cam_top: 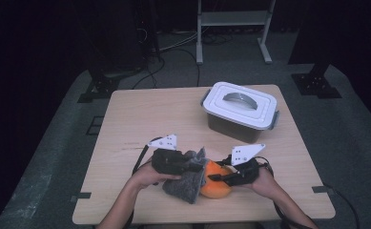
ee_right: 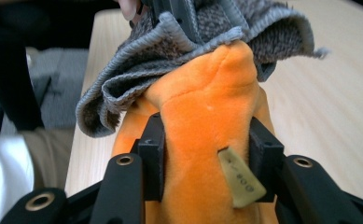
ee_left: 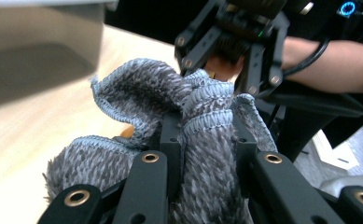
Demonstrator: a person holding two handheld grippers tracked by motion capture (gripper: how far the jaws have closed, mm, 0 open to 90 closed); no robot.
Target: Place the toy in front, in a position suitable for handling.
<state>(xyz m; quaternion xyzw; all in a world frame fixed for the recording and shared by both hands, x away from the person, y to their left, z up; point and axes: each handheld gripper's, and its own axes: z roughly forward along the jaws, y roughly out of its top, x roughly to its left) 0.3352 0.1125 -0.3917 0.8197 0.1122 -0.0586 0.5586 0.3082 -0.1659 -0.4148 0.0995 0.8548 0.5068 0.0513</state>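
At the table's near edge, a grey fuzzy cloth (cam_top: 188,183) lies draped against an orange plush toy (cam_top: 216,187). My left gripper (cam_top: 200,164) comes in from the left and is shut on a bunched fold of the cloth (ee_left: 212,121), gathered between its jaws (ee_left: 207,135). From the right, my right gripper (cam_top: 216,176) is shut on the plush toy (ee_right: 207,112), its pads pressing into both sides (ee_right: 207,149). A small tan tag (ee_right: 237,177) hangs on the toy. The cloth (ee_right: 193,32) covers the toy's far end. The right gripper (ee_left: 230,42) faces the left gripper's camera.
A white lidded storage box (cam_top: 240,109) with a grey handle and side clips stands at the back right of the wooden table (cam_top: 149,114). A white metal frame (cam_top: 233,28) stands on the floor beyond the table, among cables.
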